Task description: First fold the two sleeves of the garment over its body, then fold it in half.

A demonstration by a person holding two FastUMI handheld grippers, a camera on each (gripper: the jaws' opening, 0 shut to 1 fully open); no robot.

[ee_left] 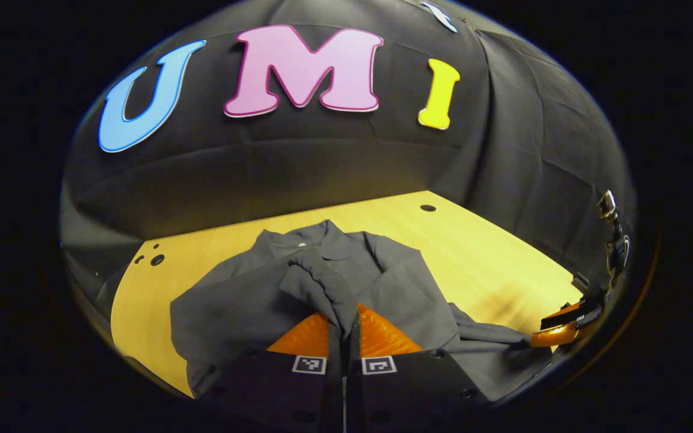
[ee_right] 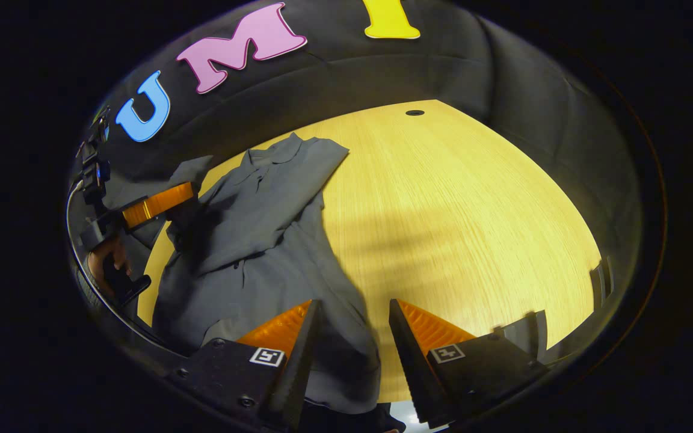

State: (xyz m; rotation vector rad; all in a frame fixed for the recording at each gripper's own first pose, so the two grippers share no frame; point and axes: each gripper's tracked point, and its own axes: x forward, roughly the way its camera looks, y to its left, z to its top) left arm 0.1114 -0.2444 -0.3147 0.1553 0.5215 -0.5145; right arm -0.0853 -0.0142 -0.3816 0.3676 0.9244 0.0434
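1. Left gripper (ee_left: 344,328) is pinched tight on a sleeve (ee_left: 316,282) of the grey shirt (ee_left: 244,300).
2. Right gripper (ee_right: 349,337) gapes wide, holding nothing, above the hem at 6 o'clock.
3. The shirt lies on the wooden table (ee_right: 455,210).

black gripper bodies (ee_right: 244,373), square tags, screws

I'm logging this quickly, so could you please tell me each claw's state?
Left claw: shut on the sleeve.
Right claw: open, holding nothing, above the garment.
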